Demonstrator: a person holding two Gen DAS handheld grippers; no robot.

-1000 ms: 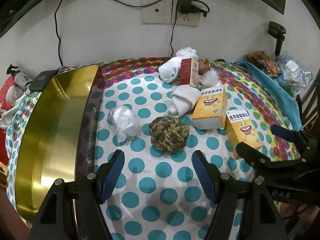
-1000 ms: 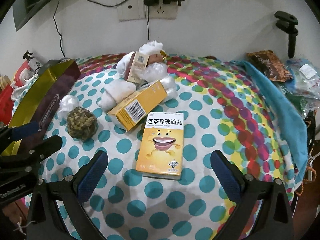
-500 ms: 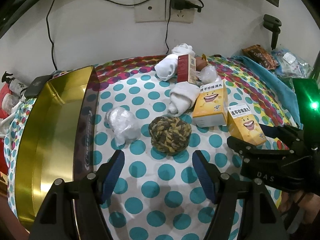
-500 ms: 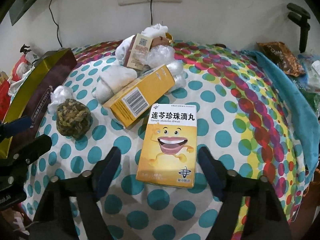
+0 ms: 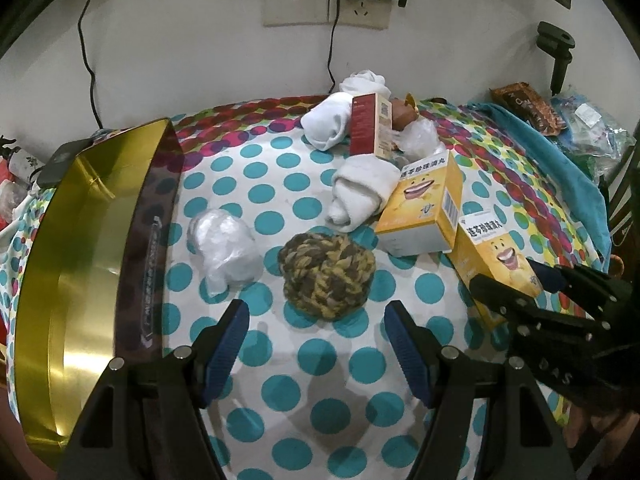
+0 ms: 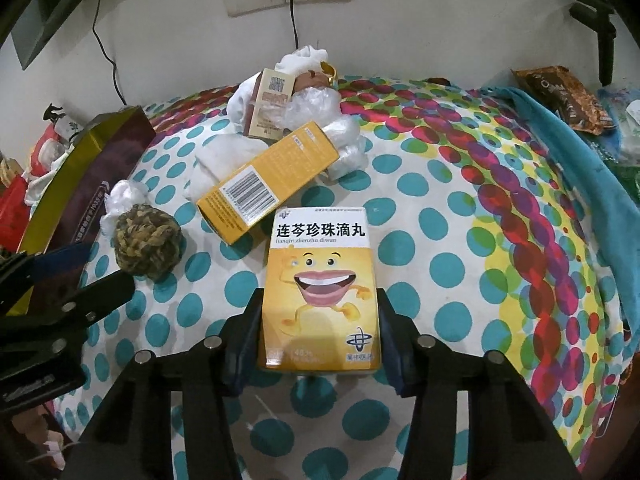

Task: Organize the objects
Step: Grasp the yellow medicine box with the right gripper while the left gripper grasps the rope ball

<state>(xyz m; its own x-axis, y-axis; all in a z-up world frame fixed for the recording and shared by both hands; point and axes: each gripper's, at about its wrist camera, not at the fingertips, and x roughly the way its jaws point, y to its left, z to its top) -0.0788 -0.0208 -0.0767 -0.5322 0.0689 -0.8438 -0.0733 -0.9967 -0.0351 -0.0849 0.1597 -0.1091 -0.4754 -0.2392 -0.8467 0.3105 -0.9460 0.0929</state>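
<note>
Right wrist: right tongs (image 6: 320, 336) clamp yellow box (image 6: 320, 292) on dotted cloth (image 6: 440, 240); left tongs (image 5: 318, 344) gape.

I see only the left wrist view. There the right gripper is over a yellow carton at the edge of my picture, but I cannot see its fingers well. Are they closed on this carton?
Observer: Yes. In the right wrist view the right gripper has its fingers pressed on both long sides of the yellow cardboard box with the smiling cartoon face, at its near half.
Operator: Does the other yellow box block it?
Observer: The second yellow cardboard box, barcode side up, leans on the white rolled cloth. Its near end lies by the held box's far left corner. Whether they touch, I cannot tell.
</note>
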